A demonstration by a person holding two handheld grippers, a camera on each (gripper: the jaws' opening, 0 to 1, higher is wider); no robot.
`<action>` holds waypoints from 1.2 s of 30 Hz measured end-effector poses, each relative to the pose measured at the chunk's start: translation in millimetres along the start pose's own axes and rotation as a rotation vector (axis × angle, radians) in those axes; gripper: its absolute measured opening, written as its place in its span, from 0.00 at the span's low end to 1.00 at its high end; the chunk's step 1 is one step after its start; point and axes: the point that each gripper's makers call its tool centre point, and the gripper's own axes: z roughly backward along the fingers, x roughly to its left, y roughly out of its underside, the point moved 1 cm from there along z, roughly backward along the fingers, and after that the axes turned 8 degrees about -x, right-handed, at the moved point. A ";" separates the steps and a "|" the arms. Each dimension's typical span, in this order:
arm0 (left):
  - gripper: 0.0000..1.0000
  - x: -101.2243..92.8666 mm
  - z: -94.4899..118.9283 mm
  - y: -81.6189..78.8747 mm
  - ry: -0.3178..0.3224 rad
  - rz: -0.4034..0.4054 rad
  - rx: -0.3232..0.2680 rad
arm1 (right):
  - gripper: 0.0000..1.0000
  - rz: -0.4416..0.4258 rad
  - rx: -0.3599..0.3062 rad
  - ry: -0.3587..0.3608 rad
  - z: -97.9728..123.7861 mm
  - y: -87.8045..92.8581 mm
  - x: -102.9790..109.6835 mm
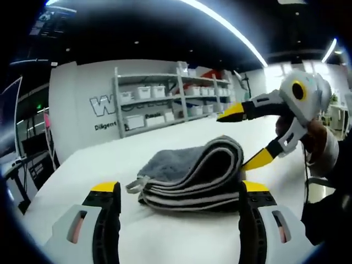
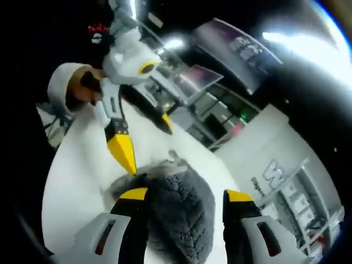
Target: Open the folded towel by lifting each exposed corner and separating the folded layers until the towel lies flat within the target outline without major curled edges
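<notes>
**towel_newbie:** So what are your grippers doing right now, and where's the towel sitting?

**me:** I'm holding my left gripper (image 1: 179,190) low over the white table (image 1: 82,165) with its jaws spread wide and nothing between them. The folded grey towel (image 1: 190,170) is lying just past the tips, folded over several times, with its rounded fold bulging up on the right. My right gripper (image 2: 184,193) is also gaping wide. In the right gripper view it's hovering right above the fuzzy top of the towel, and I can't tell whether the tips are touching the pile yet. In the left gripper view it's reaching in from the right, one yellow tip above the fold and one beside it.

**towel_newbie:** How's that thing going to handle? Heavy?

**me:** I'm guessing light, floppy and thick. It's plush microfibre by the look of it, so it should be grippy, not slippery, and nothing on it can break. The trouble is that a deep pinch is probably going to catch several layers at once.

**towel_newbie:** So where are you grabbing it?

**me:** I'm eyeing the little hanging loop (image 1: 133,186) sticking out at the near left corner, and the pale trimmed edges stacked beside it. I'd nip just the top layer's edge there and peel it back, keeping off the fat rounded fold.
</notes>
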 end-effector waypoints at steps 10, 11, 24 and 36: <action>0.87 7.0 -1.5 14.0 -0.053 -0.069 0.076 | 0.50 -0.044 0.000 -0.031 -13.0 9.1 6.9; 0.87 6.9 -1.9 14.7 -0.054 -0.078 0.081 | 0.49 -0.056 0.004 -0.028 -13.8 12.0 4.8; 0.87 -1.3 -5.2 15.2 -0.006 -0.037 0.079 | 0.08 -0.243 -0.046 -0.080 -7.7 16.8 12.6; 0.92 -18.9 -8.8 -2.2 0.064 0.092 -0.046 | 0.05 -0.704 -0.160 0.153 6.2 28.0 -36.7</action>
